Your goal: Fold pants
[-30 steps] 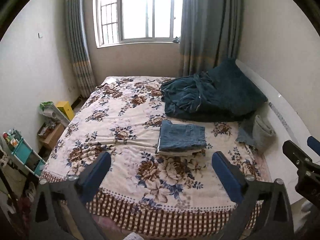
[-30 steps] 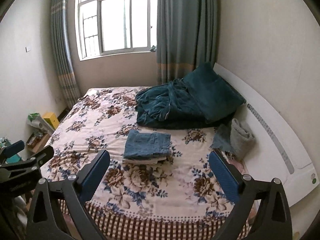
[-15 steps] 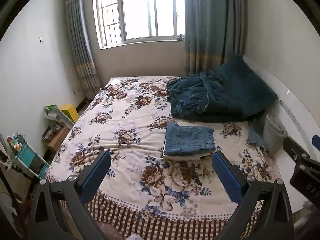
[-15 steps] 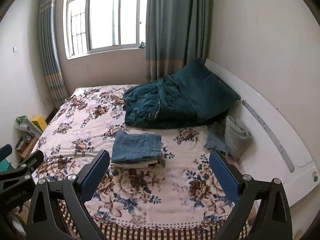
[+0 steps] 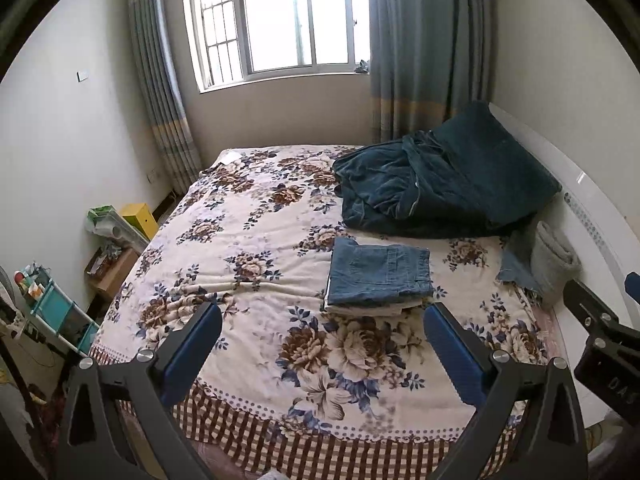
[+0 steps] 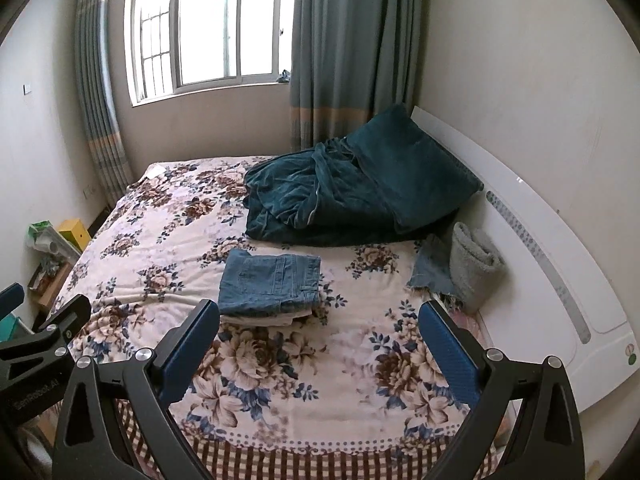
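Two open hand-held grippers face folded jeans on bed

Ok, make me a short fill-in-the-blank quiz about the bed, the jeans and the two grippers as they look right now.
1. The folded jeans rest on a folded ____ garment.
2. The left gripper and the right gripper both have their jaws ____.
3. The dark teal blanket lies between the jeans and the ____.
4. The rolled grey towel sits against the white ____.

Missing words: white; open; window; headboard
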Available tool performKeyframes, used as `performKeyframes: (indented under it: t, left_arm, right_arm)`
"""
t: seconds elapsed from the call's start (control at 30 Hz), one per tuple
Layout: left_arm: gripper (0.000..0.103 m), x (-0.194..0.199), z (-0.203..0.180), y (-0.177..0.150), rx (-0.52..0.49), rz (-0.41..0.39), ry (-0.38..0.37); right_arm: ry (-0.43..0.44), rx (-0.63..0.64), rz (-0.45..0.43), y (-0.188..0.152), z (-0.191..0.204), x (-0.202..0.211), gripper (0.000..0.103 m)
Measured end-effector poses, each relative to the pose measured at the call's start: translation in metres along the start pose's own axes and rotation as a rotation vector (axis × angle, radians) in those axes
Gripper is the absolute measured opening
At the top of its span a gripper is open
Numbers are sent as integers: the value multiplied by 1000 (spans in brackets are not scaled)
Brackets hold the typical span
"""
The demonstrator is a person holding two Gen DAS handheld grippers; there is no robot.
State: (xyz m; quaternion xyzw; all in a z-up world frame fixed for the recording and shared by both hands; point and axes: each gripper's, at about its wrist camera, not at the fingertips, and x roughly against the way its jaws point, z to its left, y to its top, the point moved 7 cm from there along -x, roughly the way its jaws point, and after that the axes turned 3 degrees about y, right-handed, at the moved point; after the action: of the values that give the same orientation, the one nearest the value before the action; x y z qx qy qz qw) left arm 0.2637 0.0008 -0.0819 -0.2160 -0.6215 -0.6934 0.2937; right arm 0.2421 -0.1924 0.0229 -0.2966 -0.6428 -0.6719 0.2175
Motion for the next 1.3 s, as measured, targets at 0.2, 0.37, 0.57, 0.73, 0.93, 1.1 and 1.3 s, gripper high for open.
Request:
performKeyframes:
  t: [0.2, 0.37, 0.57, 0.73, 0.93, 1.1, 1.3]
  left_arm:
    - [103, 0, -5, -1, -4, 3, -9]
    - [103, -1, -6, 0, 2, 10, -5]
    - [103, 0, -4, 1, 3, 9, -4]
    - [103, 0, -3, 3, 4, 7, -4]
    - [103, -1, -3, 3, 8, 10, -7]
    - [103, -1, -3, 4, 8, 11, -3]
    - [103, -2, -3, 4, 11, 14, -9]
  right_arm:
    - [10, -2, 9, -3, 0, -3, 102]
    - [20, 2, 14, -6, 0, -5, 102]
    - [18, -1, 14, -6, 0, -4, 102]
    - [20, 1, 15, -5, 0, -4, 102]
    - [22, 0, 16, -5, 0, -5, 102]
    - [22, -2, 17, -5, 0, -6, 102]
    - [25, -1, 17, -6, 0, -6, 102]
